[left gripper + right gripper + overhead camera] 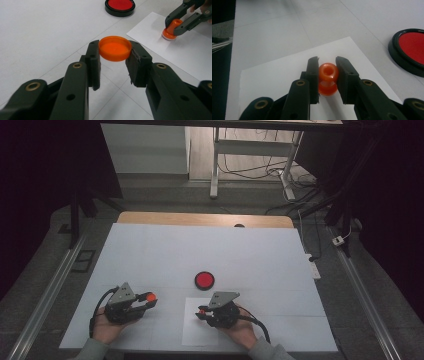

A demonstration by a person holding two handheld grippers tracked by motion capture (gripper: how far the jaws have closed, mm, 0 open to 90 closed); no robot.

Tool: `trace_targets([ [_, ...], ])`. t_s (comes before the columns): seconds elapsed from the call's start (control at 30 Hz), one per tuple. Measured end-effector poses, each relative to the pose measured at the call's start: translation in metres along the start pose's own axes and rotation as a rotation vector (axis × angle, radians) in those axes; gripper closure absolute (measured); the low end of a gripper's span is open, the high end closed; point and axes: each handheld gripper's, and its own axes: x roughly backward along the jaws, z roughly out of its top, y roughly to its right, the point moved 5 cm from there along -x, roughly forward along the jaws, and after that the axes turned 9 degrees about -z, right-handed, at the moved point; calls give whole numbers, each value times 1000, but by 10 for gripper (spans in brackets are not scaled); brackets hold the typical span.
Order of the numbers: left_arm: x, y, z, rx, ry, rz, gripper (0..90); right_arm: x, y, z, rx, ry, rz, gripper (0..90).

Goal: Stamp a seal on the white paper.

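My left gripper [114,53] is shut on an orange round cap [115,48], held just above the white table; from above the same cap [150,296] shows at the left gripper [148,300]. My right gripper [326,71] is shut on an orange stamp [327,78], which stands upright with its base on a white sheet of paper [279,75]. The high view has the right gripper [203,312] over the paper [192,330]. The stamp [171,30] also appears far off in the left gripper view, base down on the paper [190,52].
A round black ink pad with a red centre [204,280] lies open on the white table [200,250], just beyond the paper; it is also seen as the ink pad [120,6] and the ink pad [410,50]. A person's hands hold both grippers at the near edge.
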Motion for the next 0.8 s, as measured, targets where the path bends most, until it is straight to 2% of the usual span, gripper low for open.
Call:
trace_targets([
  [0.27, -1, 0, -1, 4, -3, 3, 652, 0, -1, -1, 13, 5, -10, 725],
  [0.43, 0, -1, -1, 7, -2, 4, 652, 0, -1, -2, -1, 22, -5, 726],
  [0.8, 1, -2, -2, 13, 4, 6, 652, 0, -1, -4, 6, 40, -13, 728],
])
